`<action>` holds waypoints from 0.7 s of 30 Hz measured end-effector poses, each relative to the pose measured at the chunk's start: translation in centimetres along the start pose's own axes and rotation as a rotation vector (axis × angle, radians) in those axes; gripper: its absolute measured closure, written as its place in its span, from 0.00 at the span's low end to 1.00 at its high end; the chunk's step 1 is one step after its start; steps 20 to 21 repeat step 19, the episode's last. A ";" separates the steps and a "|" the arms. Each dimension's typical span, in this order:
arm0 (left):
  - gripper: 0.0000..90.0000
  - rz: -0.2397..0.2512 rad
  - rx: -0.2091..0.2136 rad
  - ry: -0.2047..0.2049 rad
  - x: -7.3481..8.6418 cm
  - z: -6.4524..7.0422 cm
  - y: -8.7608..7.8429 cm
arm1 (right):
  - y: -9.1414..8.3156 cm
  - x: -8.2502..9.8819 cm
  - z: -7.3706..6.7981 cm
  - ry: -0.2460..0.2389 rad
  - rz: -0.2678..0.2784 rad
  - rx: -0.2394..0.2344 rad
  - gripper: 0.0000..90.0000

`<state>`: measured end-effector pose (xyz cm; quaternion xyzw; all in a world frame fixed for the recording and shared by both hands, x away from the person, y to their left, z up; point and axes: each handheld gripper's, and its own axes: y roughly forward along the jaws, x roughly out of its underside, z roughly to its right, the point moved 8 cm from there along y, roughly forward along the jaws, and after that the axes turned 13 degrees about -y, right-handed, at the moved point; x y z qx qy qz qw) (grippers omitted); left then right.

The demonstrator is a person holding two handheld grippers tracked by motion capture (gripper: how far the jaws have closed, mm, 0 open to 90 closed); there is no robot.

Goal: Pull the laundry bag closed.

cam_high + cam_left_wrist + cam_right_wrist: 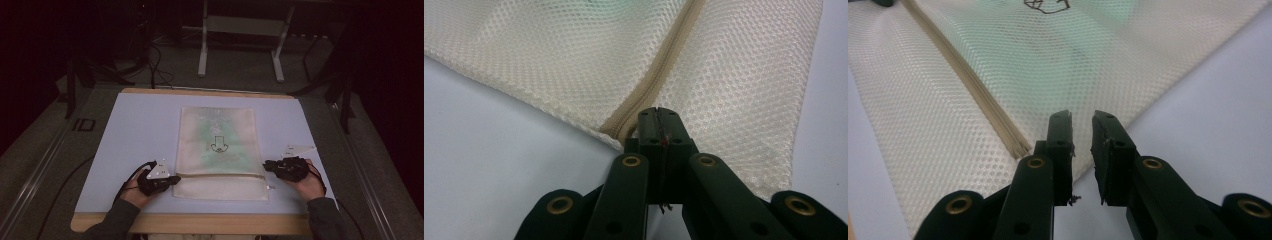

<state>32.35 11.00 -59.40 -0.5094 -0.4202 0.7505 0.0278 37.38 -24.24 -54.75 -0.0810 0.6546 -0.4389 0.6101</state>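
Pinching the mesh bag (pixel 574 55) zipper end, left gripper (pixel 658 116) jaws pressed together, right gripper (pixel 1082 131) jaws slightly spread

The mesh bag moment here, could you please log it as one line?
mesh bag flat on table | left gripper jaws shut at zipper end | right gripper jaws open at bag's edge

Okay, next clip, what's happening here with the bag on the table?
A person sits at a table with a gripper in each hand, working on a flat cream mesh bag with a zipper. The left gripper is shut at the bag's left edge, right at the zipper's end, seemingly pinching it. The right gripper is open at the bag's right edge, near the zipper's other end, holding nothing.
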 end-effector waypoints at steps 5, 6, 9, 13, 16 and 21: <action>0.99 -0.001 0.000 0.002 0.0 0.0 0.0 | -0.1 0.5 0.2 0.024 -0.009 0.027 0.87; 0.99 -0.001 0.001 0.001 0.0 0.0 0.0 | -0.2 0.8 0.4 0.038 -0.004 0.039 0.87; 0.99 -0.002 -0.001 0.005 0.0 0.0 0.0 | -0.5 1.2 0.6 0.061 0.003 0.057 0.87; 0.99 -0.001 0.001 0.001 0.0 0.0 0.0 | -0.8 1.7 0.8 0.090 0.014 0.071 0.87; 0.99 -0.001 0.001 0.001 0.0 0.0 0.0 | -0.9 2.1 1.2 0.103 0.018 0.085 0.87; 0.99 -0.001 0.002 -0.001 0.0 0.0 0.0 | -0.9 2.2 1.3 0.114 0.021 0.090 0.87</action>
